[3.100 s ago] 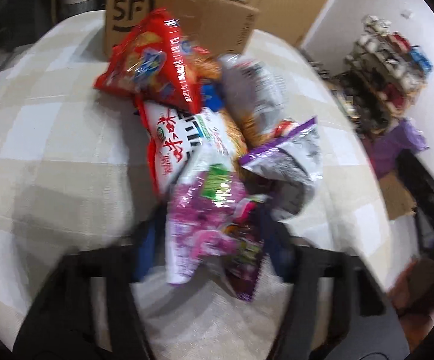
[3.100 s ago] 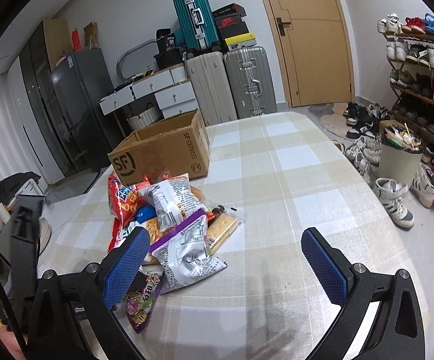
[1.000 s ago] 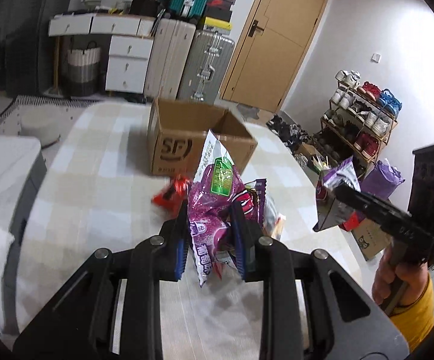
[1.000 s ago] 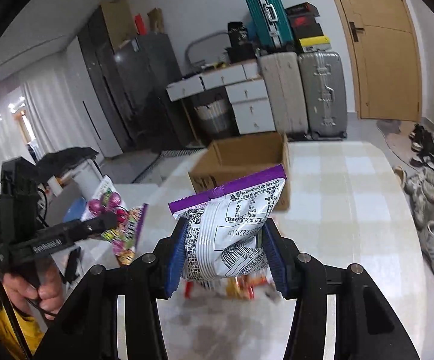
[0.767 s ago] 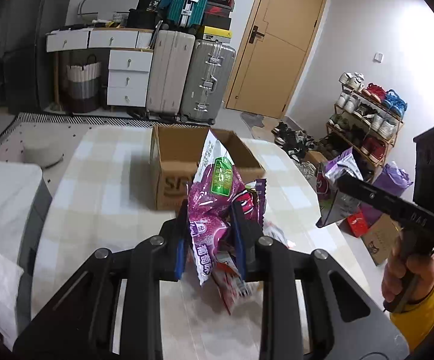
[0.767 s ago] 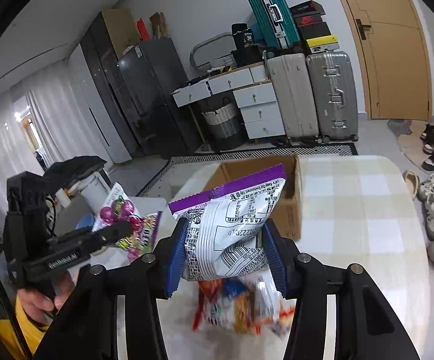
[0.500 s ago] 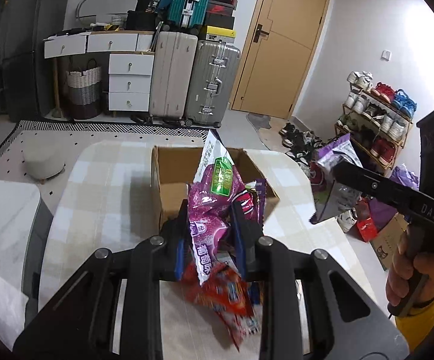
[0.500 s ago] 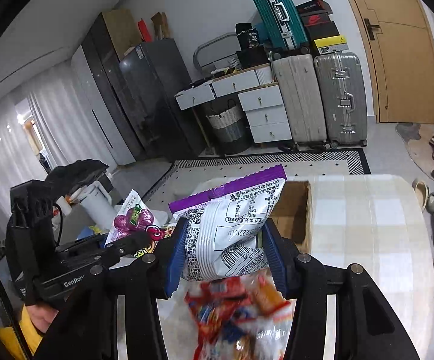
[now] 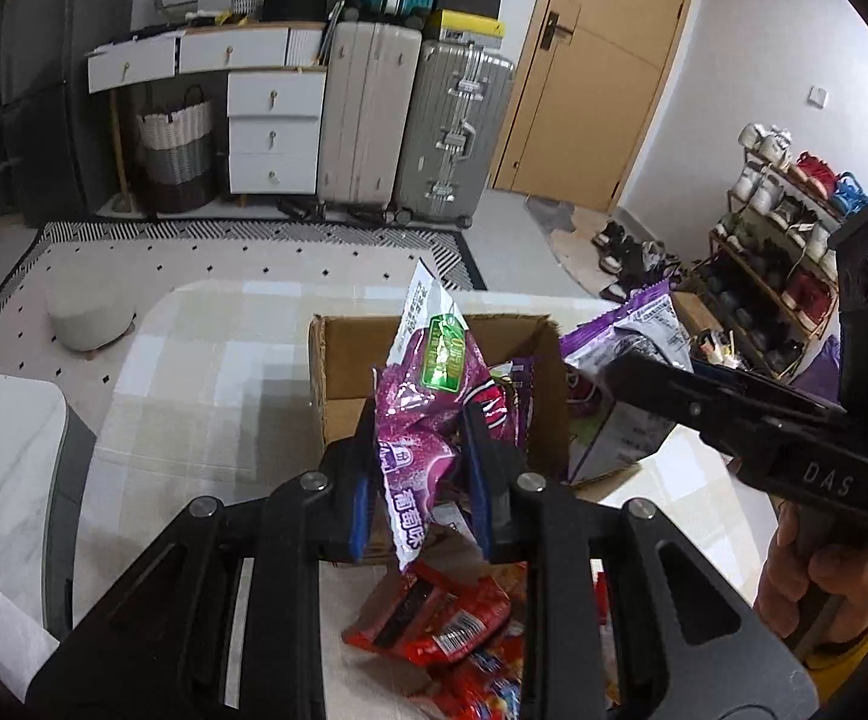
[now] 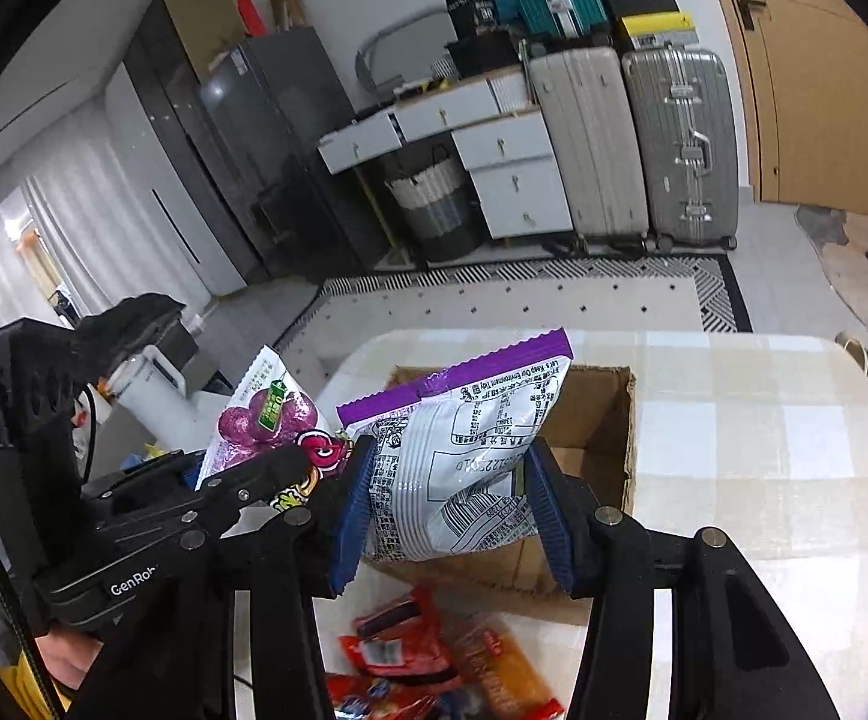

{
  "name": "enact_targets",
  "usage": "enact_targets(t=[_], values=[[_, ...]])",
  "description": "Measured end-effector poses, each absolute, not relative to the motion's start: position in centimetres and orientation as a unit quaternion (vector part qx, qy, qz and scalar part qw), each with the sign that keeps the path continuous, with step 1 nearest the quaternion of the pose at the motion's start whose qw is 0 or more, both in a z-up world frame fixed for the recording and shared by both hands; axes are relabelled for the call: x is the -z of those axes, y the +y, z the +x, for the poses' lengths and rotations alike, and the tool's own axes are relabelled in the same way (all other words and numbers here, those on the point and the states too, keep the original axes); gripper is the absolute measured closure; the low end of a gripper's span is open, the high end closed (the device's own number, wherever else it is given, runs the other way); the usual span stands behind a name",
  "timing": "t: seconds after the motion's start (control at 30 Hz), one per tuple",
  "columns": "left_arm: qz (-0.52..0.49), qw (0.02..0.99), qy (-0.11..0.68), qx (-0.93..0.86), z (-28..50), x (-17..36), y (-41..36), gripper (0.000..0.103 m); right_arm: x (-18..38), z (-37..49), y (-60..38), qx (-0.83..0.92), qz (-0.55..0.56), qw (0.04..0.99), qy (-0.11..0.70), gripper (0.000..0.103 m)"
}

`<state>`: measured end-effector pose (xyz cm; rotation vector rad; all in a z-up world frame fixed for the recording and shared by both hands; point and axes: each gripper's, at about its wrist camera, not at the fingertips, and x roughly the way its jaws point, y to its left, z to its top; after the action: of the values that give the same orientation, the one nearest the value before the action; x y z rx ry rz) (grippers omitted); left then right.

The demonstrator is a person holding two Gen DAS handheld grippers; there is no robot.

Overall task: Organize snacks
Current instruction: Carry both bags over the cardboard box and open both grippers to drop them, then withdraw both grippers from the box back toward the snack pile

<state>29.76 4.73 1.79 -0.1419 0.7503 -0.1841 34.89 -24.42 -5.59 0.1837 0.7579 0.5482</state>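
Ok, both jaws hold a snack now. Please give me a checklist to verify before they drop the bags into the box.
1. Left gripper grips the pink bag: ok, jaws pinch its lower half.
2. Right gripper grips the white bag: ok, held between both pads.
3. Box is open: ok, flaps up, inside visible.
4. Room in the box: ok, the visible part looks bare.
5. Bags are over the opening: cannot tell, both appear near its front edge.
6. The two grippers are clear of each other: ok, side by side with a gap.
7. Red bags left on the table: not ok, more to collect.
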Motion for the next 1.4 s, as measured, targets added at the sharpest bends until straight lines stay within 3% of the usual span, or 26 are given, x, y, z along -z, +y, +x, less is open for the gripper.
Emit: enact_targets(t=[0.67, 1.27, 1.4], values=[[-0.051, 0.903, 0.419, 0.085, 40.2, 5.6, 1.4, 0.081, 11.9, 39.3, -23.7, -0.238, 0.065, 0.877, 0.413, 0.054], [-0.046, 0.895, 0.440, 0.061, 41.1, 8.5, -0.3, 0.080, 12.4, 38.5, -23.5, -0.223, 0.053, 0.876, 0.425, 0.050], [-0.045, 0.899, 0.432, 0.057, 39.8, 7.5, 0.1, 0.074, 11.6, 37.8, -24.0, -0.222, 0.060, 0.878, 0.420, 0.050]])
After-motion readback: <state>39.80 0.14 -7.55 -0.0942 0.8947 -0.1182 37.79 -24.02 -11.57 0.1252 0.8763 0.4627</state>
